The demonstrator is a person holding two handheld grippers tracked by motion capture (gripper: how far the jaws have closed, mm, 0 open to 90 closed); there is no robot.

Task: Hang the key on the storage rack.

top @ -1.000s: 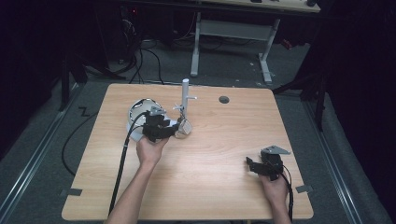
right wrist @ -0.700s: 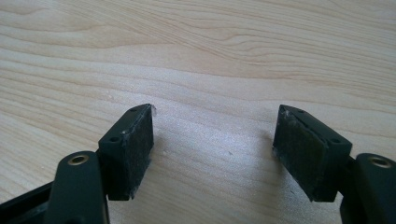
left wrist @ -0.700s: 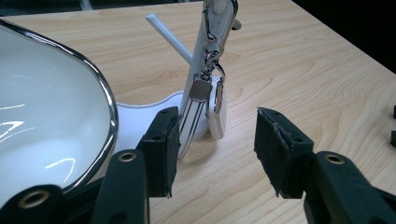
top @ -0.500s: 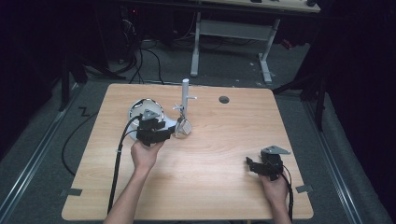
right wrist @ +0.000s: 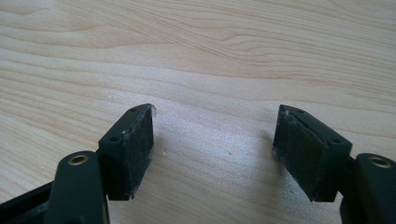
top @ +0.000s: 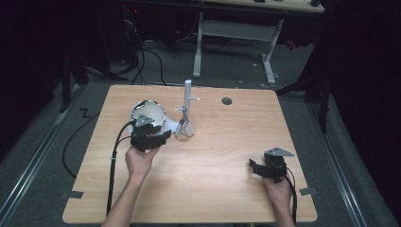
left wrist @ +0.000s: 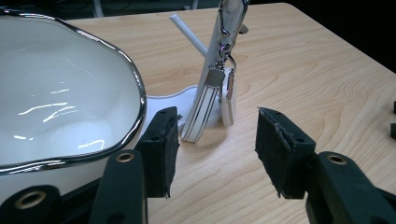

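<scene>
A white bowl with a silver rim stands at the table's left rear. Beside it a white stand with an upright post carries a metal clip with a small white tag hanging from it. My left gripper is open just in front of the bowl, one finger close against the bowl's wall, the stand's base a short way ahead. My right gripper is open low over bare wood near the front right, with nothing between its pads.
The wooden table has a round cable hole at the rear middle. A black cable trails from my left gripper off the front edge. Behind the table stand white desk legs and floor cables.
My left gripper has drawn back slightly toward the person and to the left, away from the stand. The right gripper has not moved.
</scene>
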